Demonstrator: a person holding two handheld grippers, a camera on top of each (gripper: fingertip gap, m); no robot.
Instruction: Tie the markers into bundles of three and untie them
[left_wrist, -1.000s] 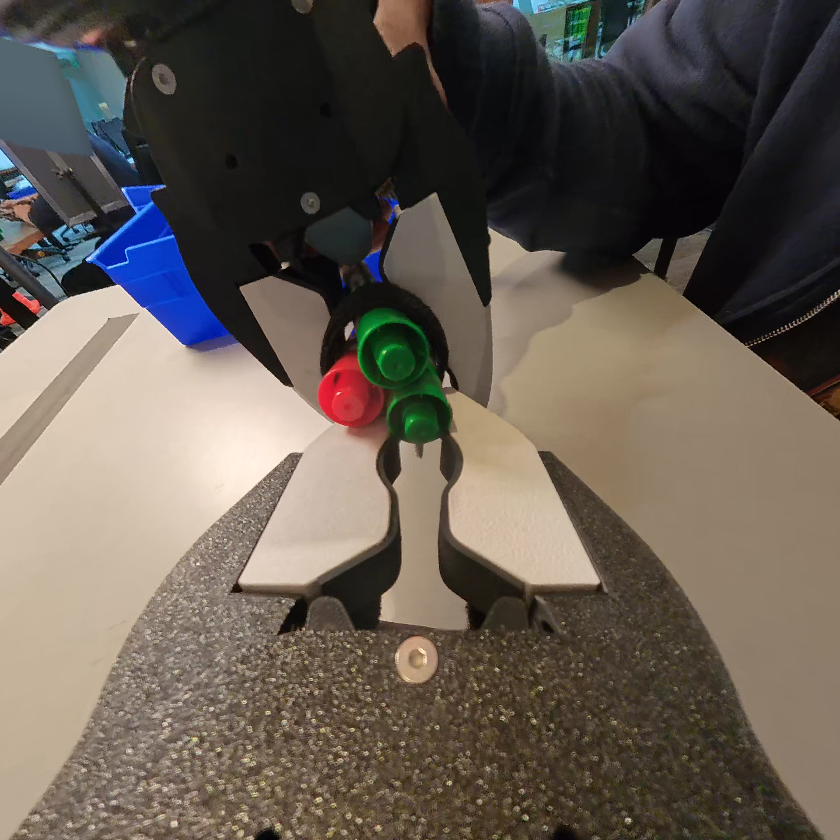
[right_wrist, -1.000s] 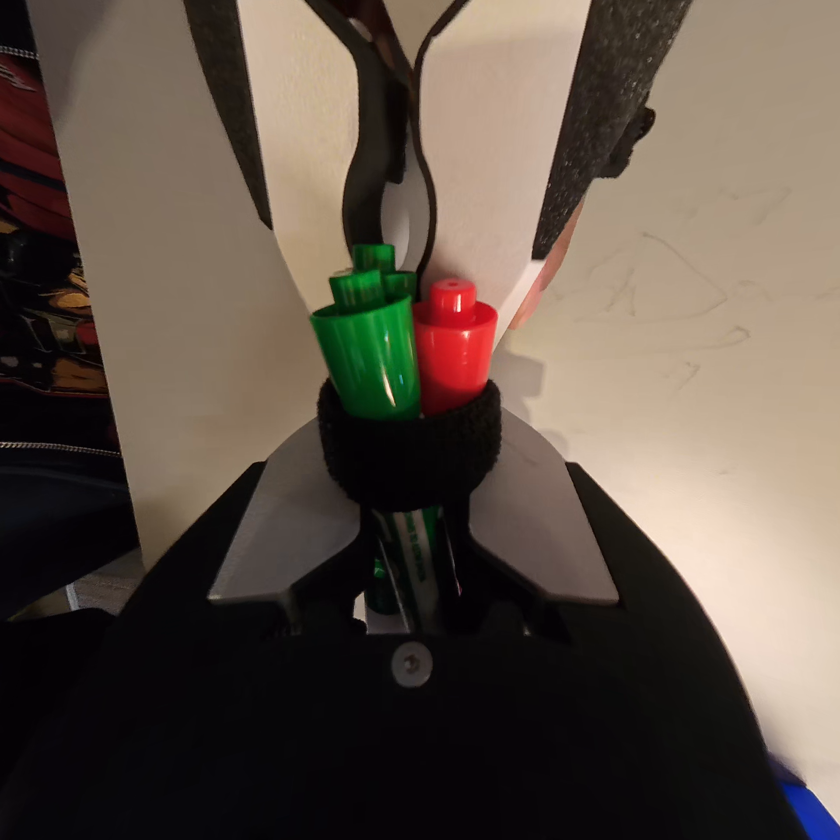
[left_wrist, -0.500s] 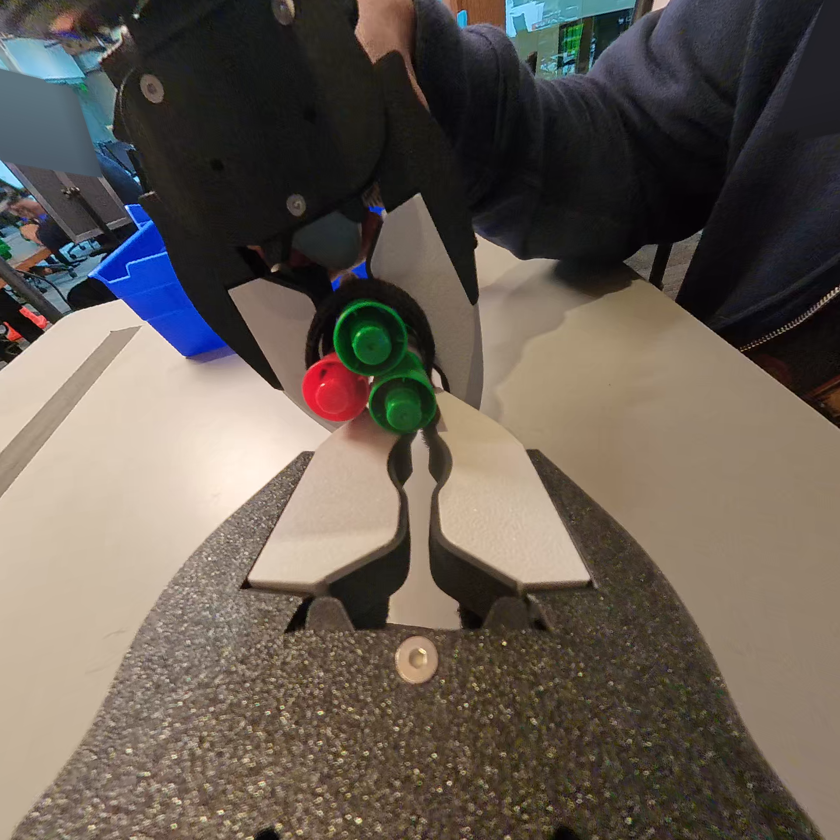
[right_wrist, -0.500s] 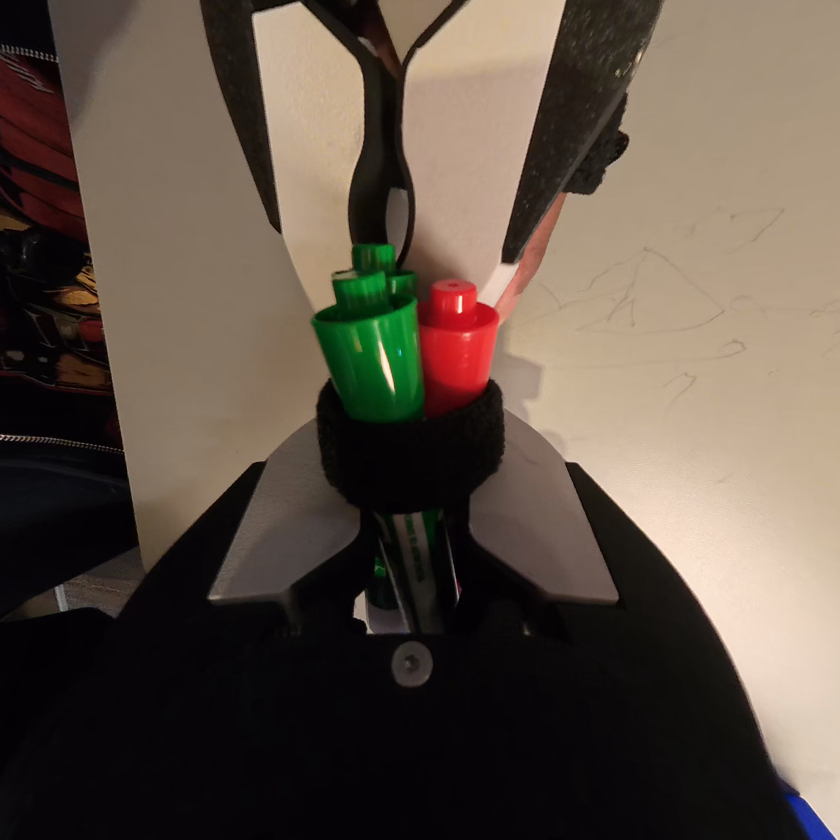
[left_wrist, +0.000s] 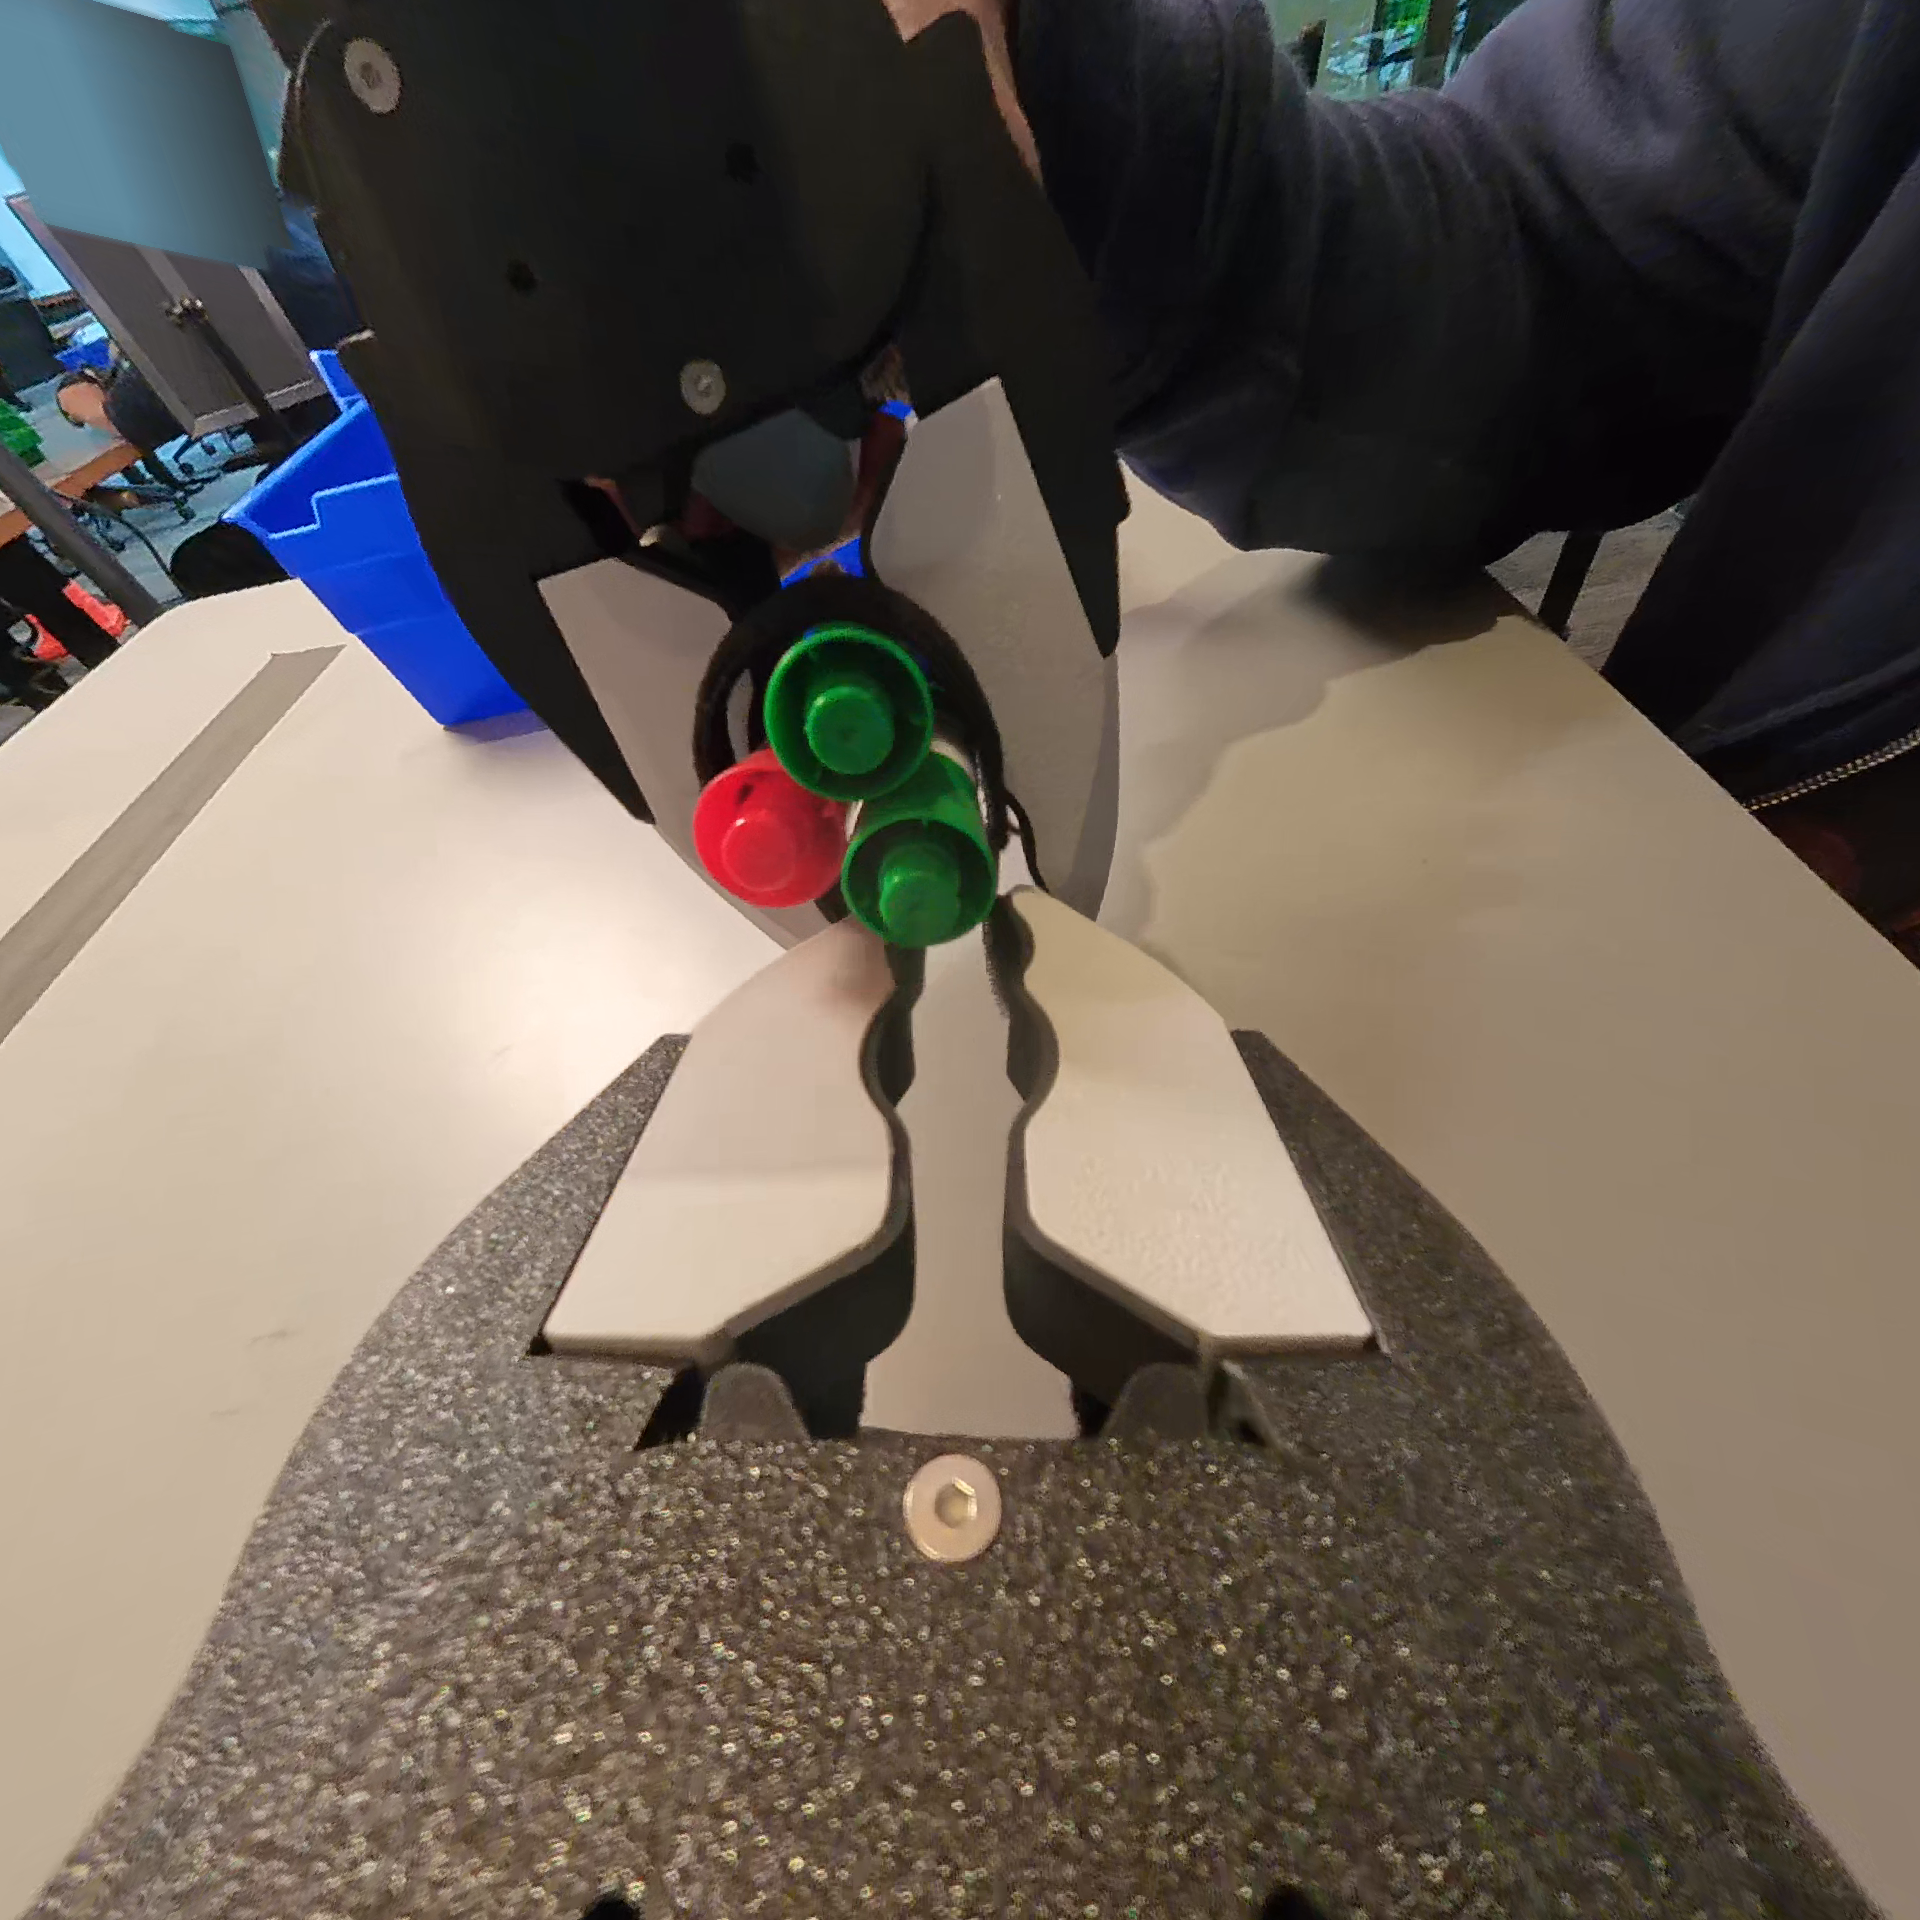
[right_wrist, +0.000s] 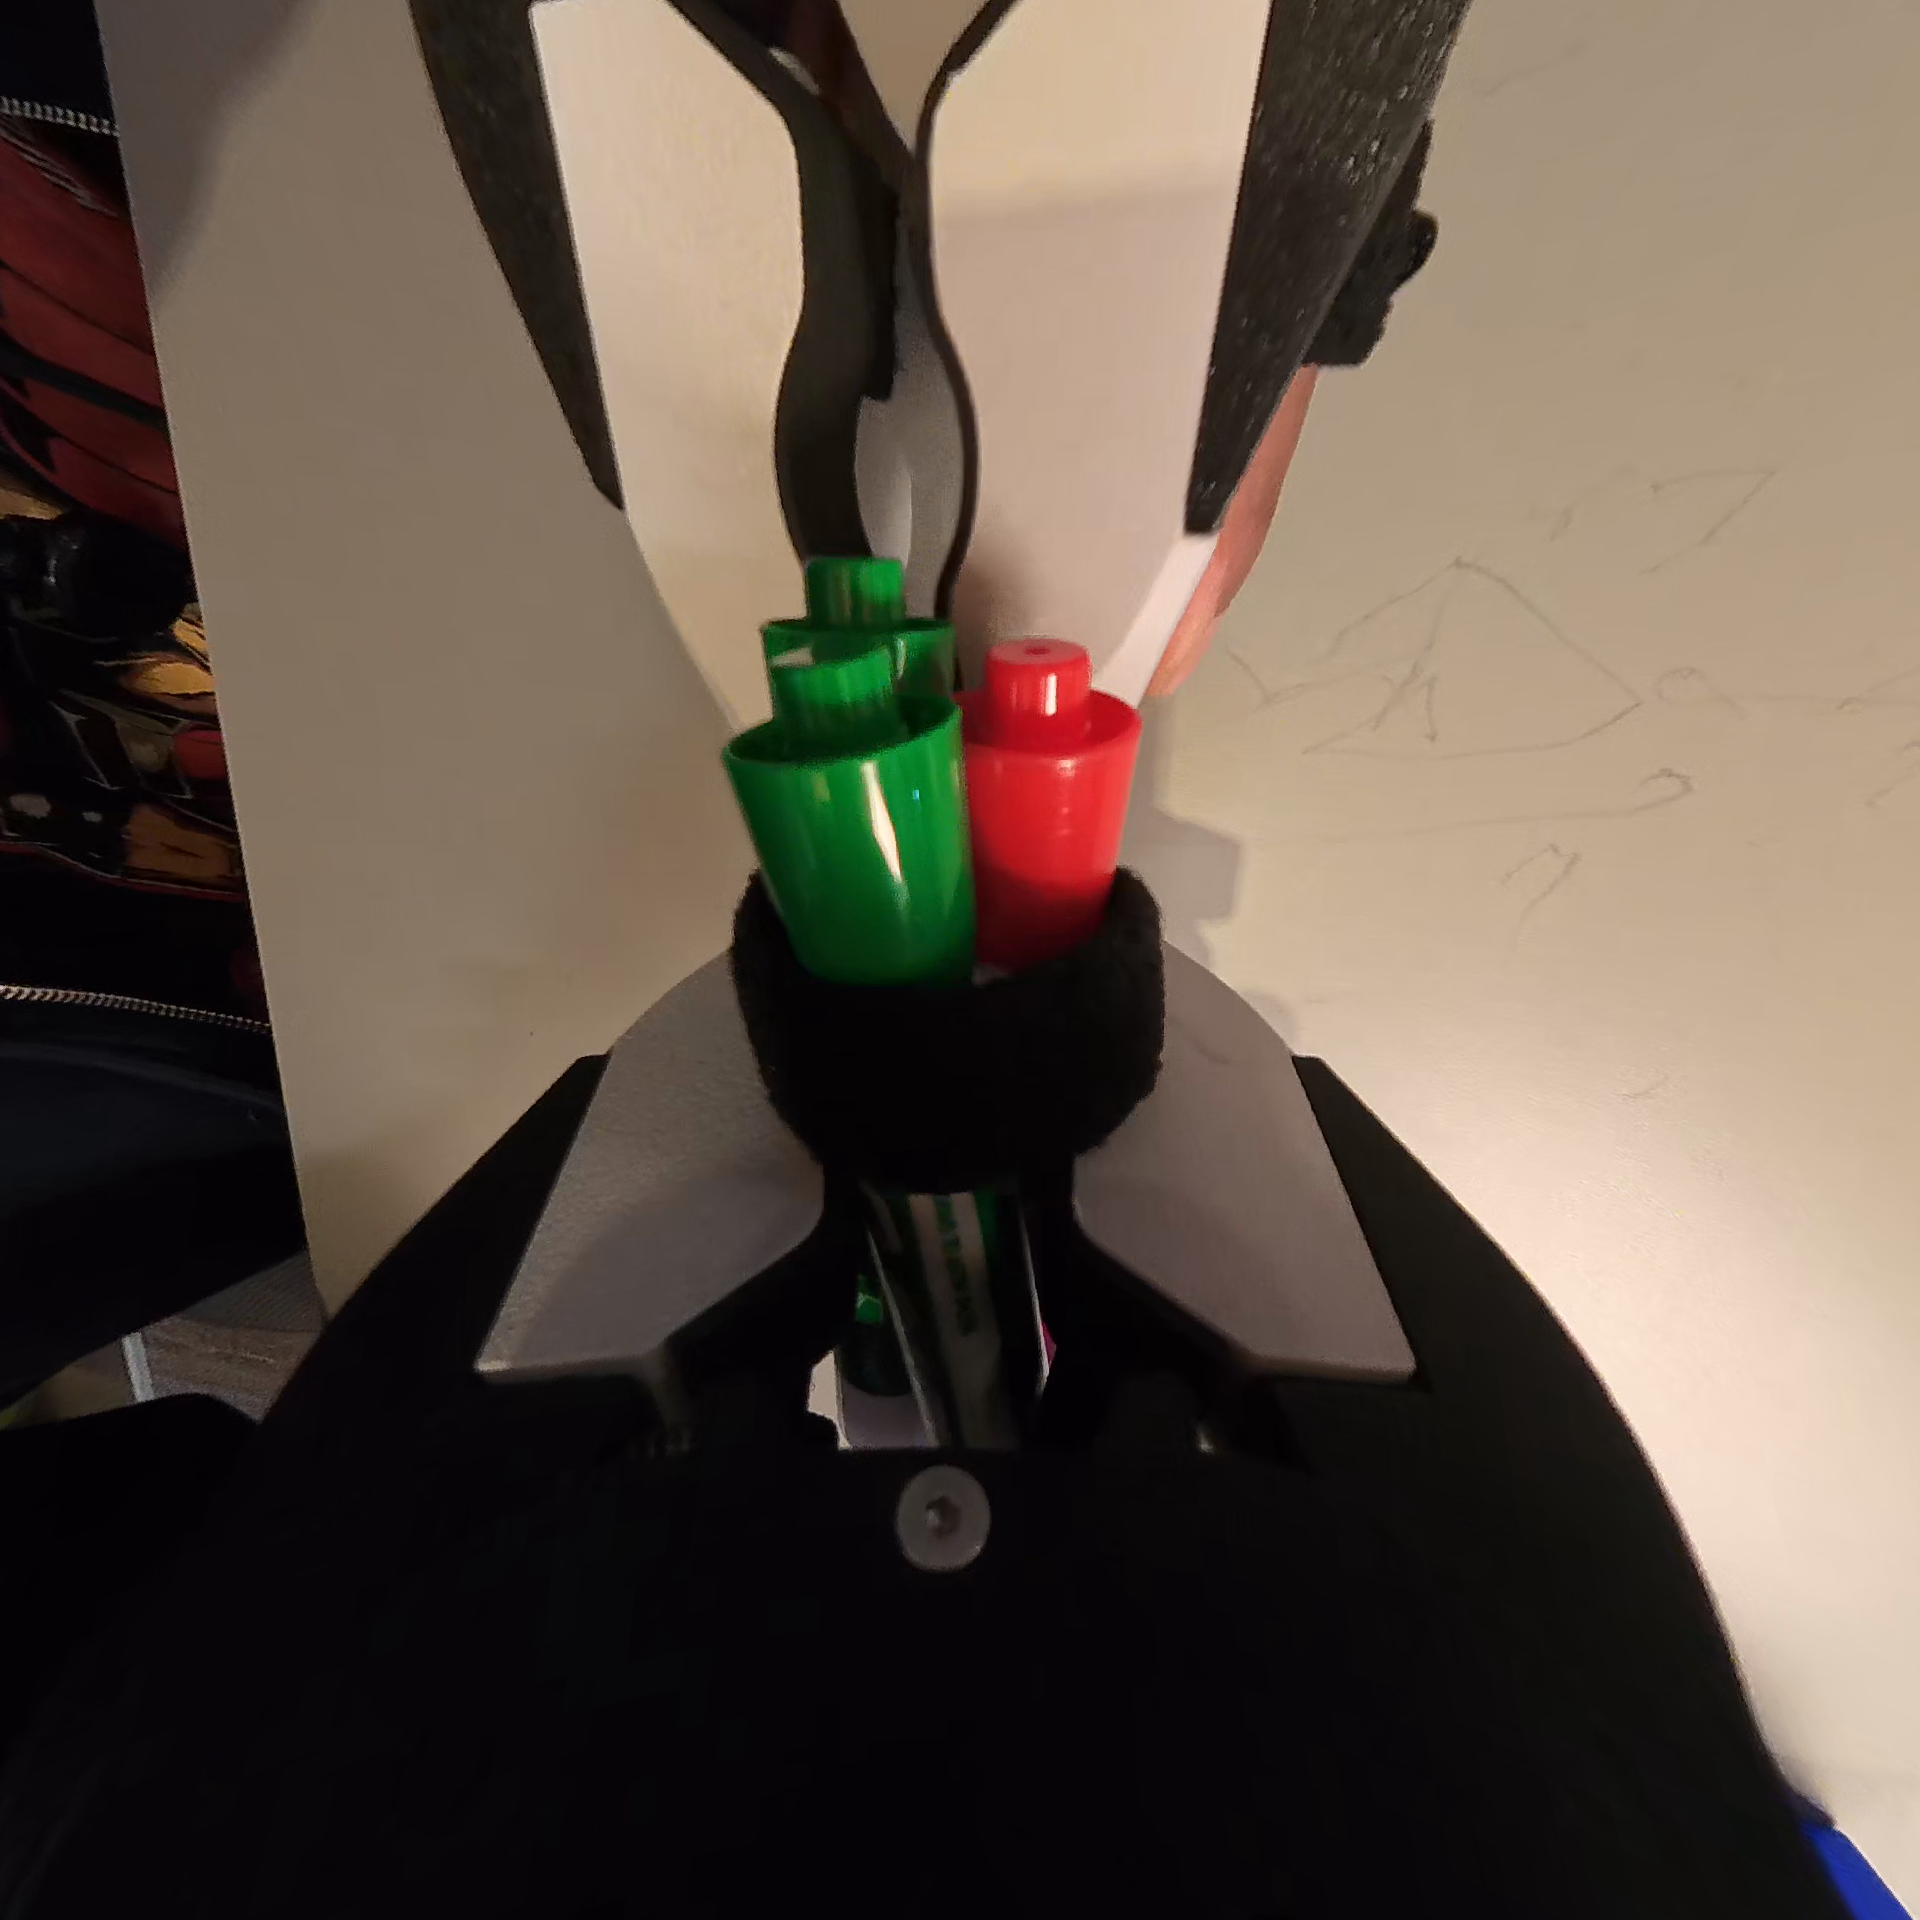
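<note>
The black right gripper (right_wrist: 951, 1039) squeezes three capped markers (right_wrist: 935, 831) in a fuzzy black band (right_wrist: 945, 1049); the grey left gripper (left_wrist: 951, 935) is slightly spread just beside them

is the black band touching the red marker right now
Touching. The right wrist view shows the black band wrapped snugly around the red marker, no gap at its rim.

Pale table (left_wrist: 312, 1039) under my work, grey strip (left_wrist: 145, 821) running along its left part. Blue bin (left_wrist: 374, 582) at far left edge of table. My dark blue sleeve (left_wrist: 1455, 312) above far right corner. Beyond table, office chairs and dark stand, blurred. Faint scribble marks (right_wrist: 1475, 665) on tabletop.
</note>
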